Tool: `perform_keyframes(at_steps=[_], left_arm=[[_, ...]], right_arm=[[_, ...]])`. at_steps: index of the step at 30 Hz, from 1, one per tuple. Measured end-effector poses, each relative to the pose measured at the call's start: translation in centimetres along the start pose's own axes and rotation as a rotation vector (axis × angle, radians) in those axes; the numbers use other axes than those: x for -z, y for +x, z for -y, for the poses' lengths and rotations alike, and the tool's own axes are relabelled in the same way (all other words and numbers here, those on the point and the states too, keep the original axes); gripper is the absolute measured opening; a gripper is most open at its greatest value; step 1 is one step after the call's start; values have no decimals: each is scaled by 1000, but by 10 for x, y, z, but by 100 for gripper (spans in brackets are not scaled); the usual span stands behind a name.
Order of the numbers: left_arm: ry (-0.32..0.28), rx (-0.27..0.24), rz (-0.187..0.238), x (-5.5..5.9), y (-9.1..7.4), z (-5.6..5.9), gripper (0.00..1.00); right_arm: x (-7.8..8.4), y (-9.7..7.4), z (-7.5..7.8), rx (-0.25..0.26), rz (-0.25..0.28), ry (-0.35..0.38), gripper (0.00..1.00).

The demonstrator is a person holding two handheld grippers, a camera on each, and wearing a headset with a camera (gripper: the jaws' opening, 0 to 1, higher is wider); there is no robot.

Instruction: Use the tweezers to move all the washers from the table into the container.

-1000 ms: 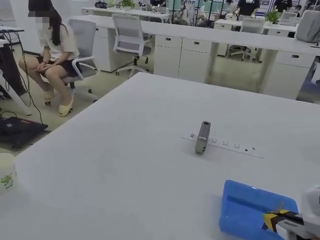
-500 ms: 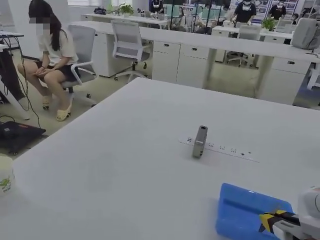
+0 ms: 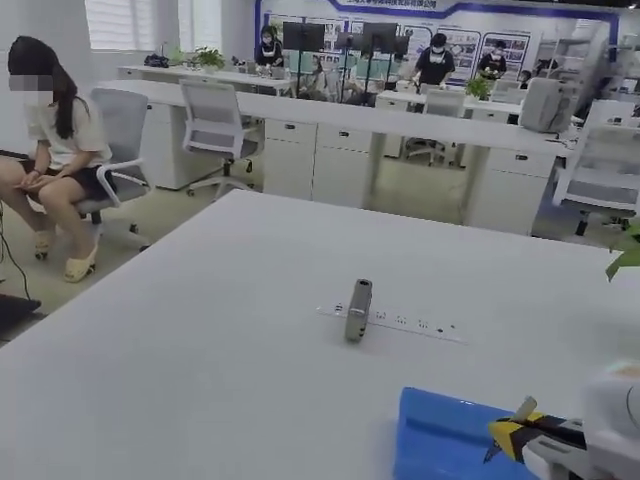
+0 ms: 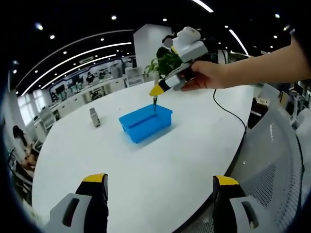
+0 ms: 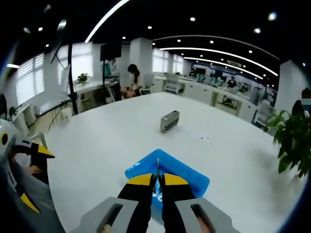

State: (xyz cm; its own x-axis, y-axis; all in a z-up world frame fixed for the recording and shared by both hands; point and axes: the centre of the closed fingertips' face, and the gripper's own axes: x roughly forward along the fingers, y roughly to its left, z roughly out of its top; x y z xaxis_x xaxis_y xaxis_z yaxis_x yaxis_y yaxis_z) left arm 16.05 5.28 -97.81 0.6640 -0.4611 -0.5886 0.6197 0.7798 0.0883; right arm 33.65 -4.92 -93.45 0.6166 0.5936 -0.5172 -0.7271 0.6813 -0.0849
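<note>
My right gripper (image 5: 157,178) is shut on thin metal tweezers (image 5: 157,167), whose tip hangs over the blue container (image 5: 187,177). From the left gripper view, a hand holds that right gripper (image 4: 160,90) above the container (image 4: 146,121), tweezers pointing down into it. In the head view the right gripper (image 3: 510,432) sits at the bottom right over the container (image 3: 440,445). Small washers (image 3: 400,322) lie in a row on the white table beside a grey block (image 3: 357,309). My left gripper (image 4: 160,187) stands open near the table's edge, holding nothing.
The white table (image 3: 200,340) is broad and bare to the left. A potted plant (image 5: 291,141) stands past the table on the right. A person (image 3: 55,150) sits on a chair beyond the far left corner. Desks and chairs fill the room behind.
The head camera has swung up and to the right, so the table's things sit further left. The right gripper keeps its place over the container.
</note>
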Motion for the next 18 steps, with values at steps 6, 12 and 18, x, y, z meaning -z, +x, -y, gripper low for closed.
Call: perform_keyframes(at_steps=[6, 12, 18], left_arm=[[8, 35, 31, -29, -11, -8, 83], [43, 72, 34, -53, -20, -11, 80], [54, 128, 110, -91, -35, -8, 67]], right_arm=[[-16, -29, -25, -31, 30, -38, 2], [-29, -54, -54, -95, 64, -56, 2], [-27, -69, -79, -169, 39, -89, 2]])
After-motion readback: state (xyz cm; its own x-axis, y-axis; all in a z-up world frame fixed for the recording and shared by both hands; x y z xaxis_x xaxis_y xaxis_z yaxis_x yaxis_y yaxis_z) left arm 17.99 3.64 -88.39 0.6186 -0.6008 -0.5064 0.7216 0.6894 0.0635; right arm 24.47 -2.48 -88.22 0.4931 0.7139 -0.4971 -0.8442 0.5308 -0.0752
